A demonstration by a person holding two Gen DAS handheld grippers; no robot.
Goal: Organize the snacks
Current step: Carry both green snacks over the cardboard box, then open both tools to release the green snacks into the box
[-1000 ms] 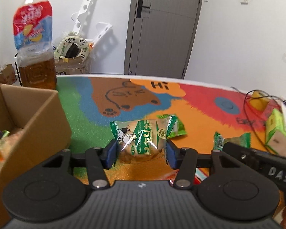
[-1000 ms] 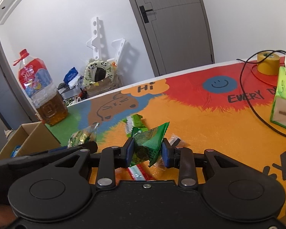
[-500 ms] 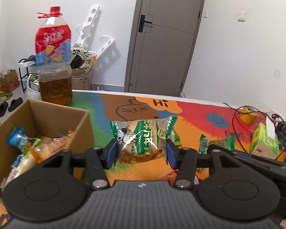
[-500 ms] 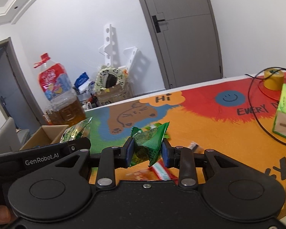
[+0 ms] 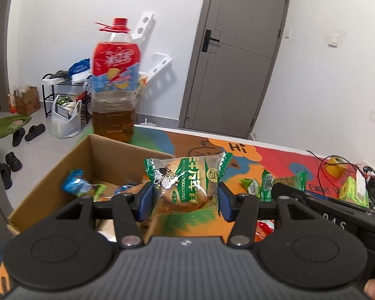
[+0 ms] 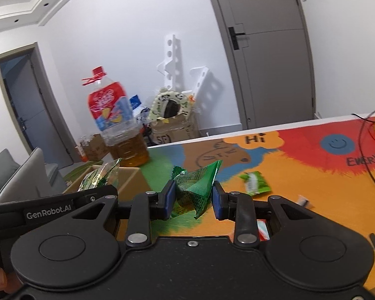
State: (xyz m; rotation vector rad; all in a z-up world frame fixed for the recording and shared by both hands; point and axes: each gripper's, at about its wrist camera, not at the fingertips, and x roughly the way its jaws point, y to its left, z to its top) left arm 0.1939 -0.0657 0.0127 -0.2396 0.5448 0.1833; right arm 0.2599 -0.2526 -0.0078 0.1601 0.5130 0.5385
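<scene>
Your left gripper [image 5: 185, 197] is squeezing a see-through cake packet [image 5: 185, 182] with green ends and a little cow on it; the blue pads press on both of its sides. You hold this packet in the air, just over the near right corner of the cardboard box [image 5: 105, 155]. The box is open on top, and blue and orange snack packets [image 5: 75, 185] lie inside it. A big oil bottle [image 5: 113, 87] with a red cap stands right behind the box on the colourful table mat [image 5: 270, 160]. Your right gripper [image 6: 192, 200] is squeezing a crumpled green packet [image 6: 197, 187], with a blue pad on each side of it. You hold that one up in the air too, to the right of the box, over the green and orange part of the mat. One more green snack [image 6: 255, 182] lies flat on the mat, farther to the right of the box. A small white wrapper [image 6: 303, 201] lies past it, even farther from the box.
</scene>
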